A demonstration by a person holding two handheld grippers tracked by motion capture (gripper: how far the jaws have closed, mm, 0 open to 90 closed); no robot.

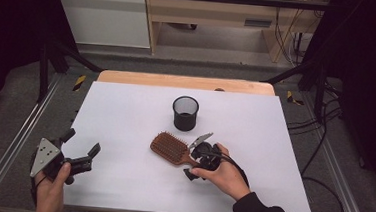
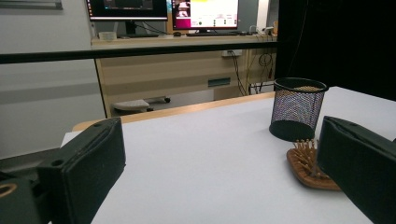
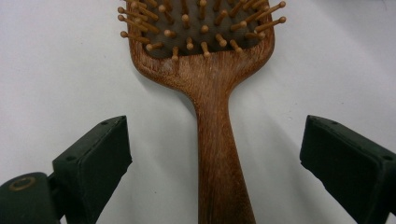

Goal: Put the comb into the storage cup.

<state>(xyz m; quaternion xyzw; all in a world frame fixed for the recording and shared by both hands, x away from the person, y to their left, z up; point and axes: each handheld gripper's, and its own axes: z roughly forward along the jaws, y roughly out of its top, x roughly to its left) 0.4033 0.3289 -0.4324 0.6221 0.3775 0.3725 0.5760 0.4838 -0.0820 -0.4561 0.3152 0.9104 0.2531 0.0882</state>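
Right gripper (image 3: 212,154) is wide open, jaws straddling the hairbrush (image 3: 205,84) handle with clear gap on both sides, nothing clamped. In the high view that gripper (image 1: 200,159) sits at the handle end of the hairbrush (image 1: 173,149), mostly covered by the right hand (image 1: 223,176), so the jaws themselves are hard to make out there.

Hairbrush lies flat on the white surface (image 1: 125,111), bristles up, just in front of the mesh cup (image 1: 185,113) on the person's side, head pointing left of the cup, handle toward the right hand. Right gripper view cuts off the top of the brush head and the end of the handle.

Left gripper (image 1: 80,151) is also wide open and empty, well left of the hairbrush at the surface's near-left edge, held by the left hand (image 1: 52,187). Left gripper view: mesh cup (image 2: 297,109) upright, the hairbrush (image 2: 310,163) head just in front of it and partly hidden behind the right-hand jaw.

No brand or label readable on brush, cup or grippers. Monitors on the desk behind the cup are lit in the left gripper view, but the text on them is too small to read.
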